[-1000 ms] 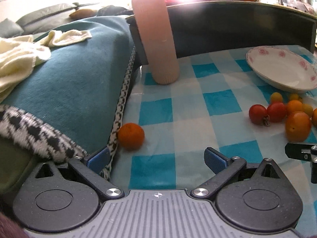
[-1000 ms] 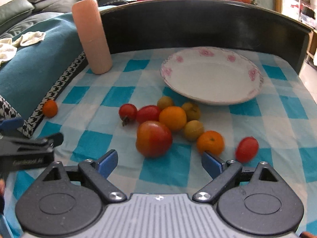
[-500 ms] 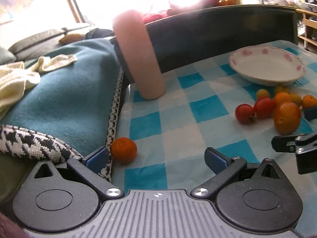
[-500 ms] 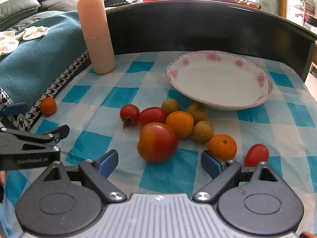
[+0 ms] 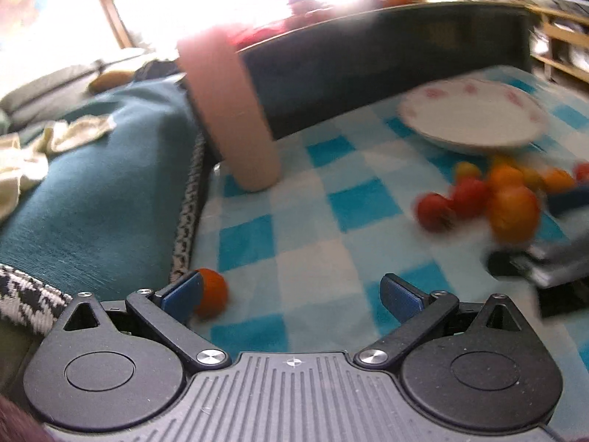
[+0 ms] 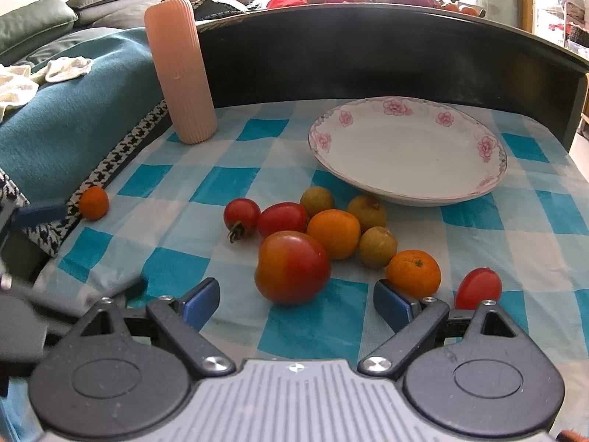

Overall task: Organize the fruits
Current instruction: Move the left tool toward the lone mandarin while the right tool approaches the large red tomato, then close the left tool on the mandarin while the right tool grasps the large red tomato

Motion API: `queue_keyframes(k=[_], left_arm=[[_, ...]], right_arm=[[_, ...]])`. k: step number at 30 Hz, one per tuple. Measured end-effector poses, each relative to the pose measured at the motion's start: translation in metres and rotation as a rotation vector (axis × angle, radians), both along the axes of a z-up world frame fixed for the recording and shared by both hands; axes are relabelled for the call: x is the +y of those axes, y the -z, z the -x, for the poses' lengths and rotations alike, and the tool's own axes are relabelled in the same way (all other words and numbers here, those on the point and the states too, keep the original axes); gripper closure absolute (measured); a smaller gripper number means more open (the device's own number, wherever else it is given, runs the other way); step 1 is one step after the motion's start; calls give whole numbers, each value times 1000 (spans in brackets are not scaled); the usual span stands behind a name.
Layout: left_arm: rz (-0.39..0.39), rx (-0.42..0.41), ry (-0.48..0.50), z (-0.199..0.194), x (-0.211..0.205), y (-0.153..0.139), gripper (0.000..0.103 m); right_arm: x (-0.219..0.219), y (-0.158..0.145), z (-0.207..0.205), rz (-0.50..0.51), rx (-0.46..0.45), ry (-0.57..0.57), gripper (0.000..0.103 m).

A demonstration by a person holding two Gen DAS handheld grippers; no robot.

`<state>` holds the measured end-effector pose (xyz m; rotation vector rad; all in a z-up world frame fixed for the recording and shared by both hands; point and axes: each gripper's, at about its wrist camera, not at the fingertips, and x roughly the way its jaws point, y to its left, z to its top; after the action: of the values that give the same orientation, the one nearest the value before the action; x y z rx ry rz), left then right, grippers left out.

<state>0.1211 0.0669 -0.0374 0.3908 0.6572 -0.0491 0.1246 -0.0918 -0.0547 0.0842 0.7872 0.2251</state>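
A cluster of fruit lies on the blue-checked cloth: a big red-orange tomato (image 6: pixel 292 270), an orange (image 6: pixel 334 233), two small red tomatoes (image 6: pixel 242 215), several greenish-yellow fruits (image 6: pixel 378 246), a mandarin (image 6: pixel 413 272) and a red tomato (image 6: pixel 478 288). The white floral plate (image 6: pixel 408 149) behind them holds nothing. My right gripper (image 6: pixel 296 304) is open, the big tomato just ahead between its fingers. A lone small mandarin (image 5: pixel 211 293) sits by the cloth's left edge. My left gripper (image 5: pixel 291 293) is open, its left finger partly covering that mandarin.
A ribbed pink vase (image 6: pixel 180 70) stands at the back left. A teal blanket (image 5: pixel 92 191) with houndstooth trim borders the left side, with a pale cloth (image 5: pixel 22 154) on it. A dark curved backboard (image 6: pixel 368 55) runs behind the plate.
The left gripper has swung right and forward; the lone mandarin now sits against its left finger. The right gripper has moved closer to the big tomato. Both stay open.
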Motion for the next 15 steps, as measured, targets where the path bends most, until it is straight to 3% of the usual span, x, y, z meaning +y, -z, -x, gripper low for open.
queue_keyframes(k=[2,8,15], left_arm=[[7,-1,-44,-12,10,2,1],[-51,4,-32,-23,8,15,0],[21,39,-11,-38,19,13,0]], right_arm=[[1,0,-1,3,5,-4,0],[1,1,-1,7,-2,-7,0],[1,1,-1,-7,0,-8,1]])
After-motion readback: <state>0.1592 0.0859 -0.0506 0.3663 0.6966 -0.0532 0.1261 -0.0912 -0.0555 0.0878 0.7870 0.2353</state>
